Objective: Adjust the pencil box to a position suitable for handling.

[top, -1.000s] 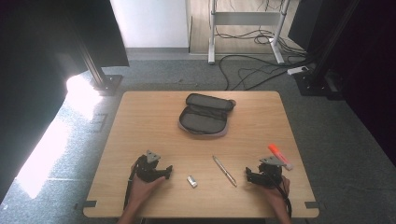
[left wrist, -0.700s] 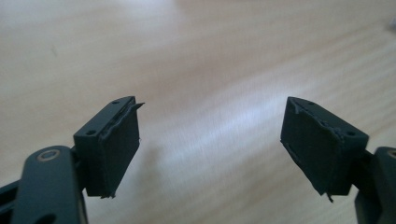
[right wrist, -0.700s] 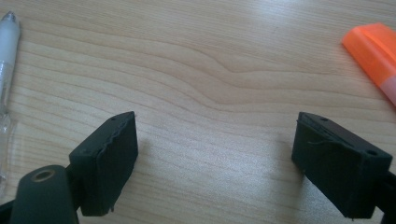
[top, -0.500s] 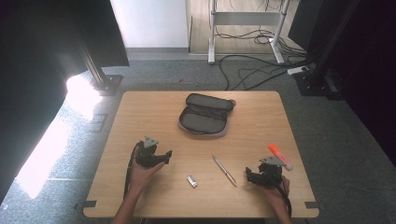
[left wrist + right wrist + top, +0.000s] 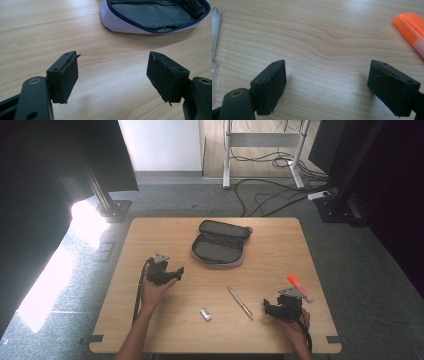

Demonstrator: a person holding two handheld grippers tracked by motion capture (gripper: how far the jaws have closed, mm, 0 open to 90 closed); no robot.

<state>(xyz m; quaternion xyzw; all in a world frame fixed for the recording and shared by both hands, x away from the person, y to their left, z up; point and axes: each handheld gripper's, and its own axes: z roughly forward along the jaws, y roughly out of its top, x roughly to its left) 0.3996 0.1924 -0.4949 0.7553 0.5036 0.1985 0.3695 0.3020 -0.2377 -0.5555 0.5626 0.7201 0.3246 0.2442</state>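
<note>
On the bench (image 5: 150,330) nothing is packed yet: pen (image 5: 240,303), eraser (image 5: 205,314) and highlighter (image 5: 300,288) lie outside the open pencil case (image 5: 218,243), the left hand-held gripper (image 5: 172,274), jaws just narrowing slightly, and the right hand-held gripper (image 5: 267,308) both spread and empty.

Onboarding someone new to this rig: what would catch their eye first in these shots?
Probably the open grey pencil case at the far middle of the wooden table, unzipped and showing its dark lining. Next, the bright orange highlighter near the right edge, just beyond the right claw, which stands open over bare wood. The left claw, also open and empty, points toward the case.
</note>
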